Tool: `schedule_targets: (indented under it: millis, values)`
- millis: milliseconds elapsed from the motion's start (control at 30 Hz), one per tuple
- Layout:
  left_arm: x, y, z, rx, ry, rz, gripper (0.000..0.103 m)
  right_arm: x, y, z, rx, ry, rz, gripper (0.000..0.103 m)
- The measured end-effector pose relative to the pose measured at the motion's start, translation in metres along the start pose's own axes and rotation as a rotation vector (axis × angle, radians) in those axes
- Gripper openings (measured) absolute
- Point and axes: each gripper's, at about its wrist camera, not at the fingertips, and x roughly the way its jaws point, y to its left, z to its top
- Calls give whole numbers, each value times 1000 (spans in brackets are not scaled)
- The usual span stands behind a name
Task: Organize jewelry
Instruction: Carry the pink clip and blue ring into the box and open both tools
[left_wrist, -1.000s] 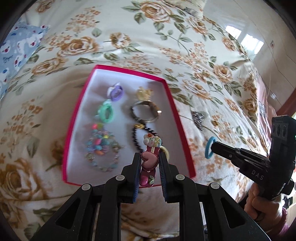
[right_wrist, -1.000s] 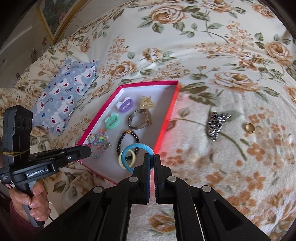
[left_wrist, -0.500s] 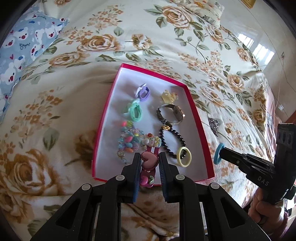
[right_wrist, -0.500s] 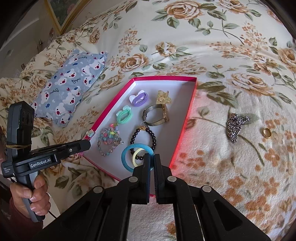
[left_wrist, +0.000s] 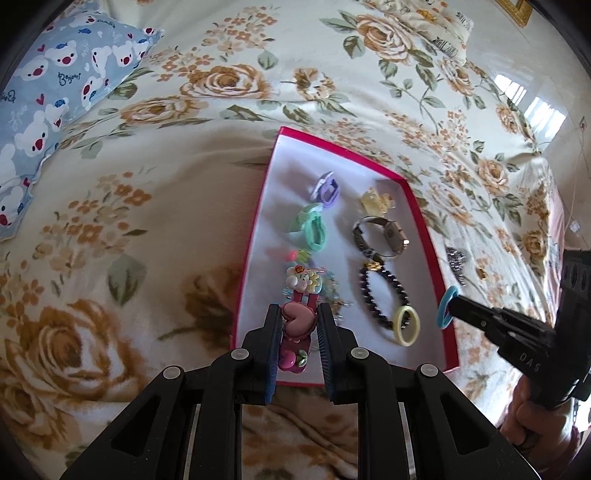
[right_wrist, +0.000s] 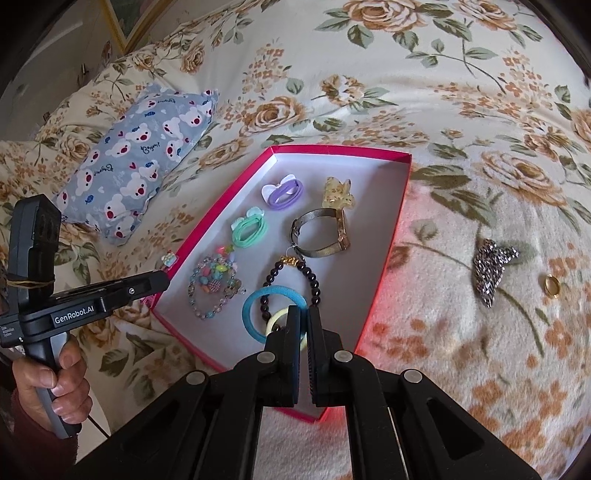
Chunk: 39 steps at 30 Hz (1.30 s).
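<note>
My left gripper (left_wrist: 299, 314) is shut on a pink hair clip (left_wrist: 295, 325) with a heart and a cartoon figure, held over the near left part of the red box (left_wrist: 255, 236). My right gripper (right_wrist: 303, 314) is shut on a blue hair tie (right_wrist: 255, 306), above the box's near right corner. The white-lined box (right_wrist: 332, 149) holds a purple hair tie (right_wrist: 282, 192), a green hair tie (right_wrist: 249, 229), a yellow claw clip (right_wrist: 336, 192), a watch (right_wrist: 321, 236), a black bead bracelet (right_wrist: 295, 280), a colourful bead bracelet (right_wrist: 212, 288) and a pale yellow ring (right_wrist: 277, 321).
Everything lies on a floral blanket. Right of the box on the blanket are a silver sparkly clip (right_wrist: 491, 266) and a small gold ring (right_wrist: 551, 285). A blue bear-print pillow (right_wrist: 136, 158) lies beyond the box to the left. A hand grips each gripper's handle.
Both grippers have moved left and slightly down, each keeping its item. In the left wrist view the box has slid right; in the right wrist view it looks larger.
</note>
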Motion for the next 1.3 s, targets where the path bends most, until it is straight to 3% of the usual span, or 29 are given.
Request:
schedule_targets:
  millis: [567, 867, 1300]
  values:
    - [32, -7, 10, 38, 24, 91, 19, 47, 2, 9, -58, 80, -48, 3]
    - [49, -8, 11, 39, 65, 81, 19, 48, -2, 10, -43, 79, -37, 8]
    - [50, -7, 12, 28, 62, 77, 21, 48, -1, 10, -34, 75, -25, 9]
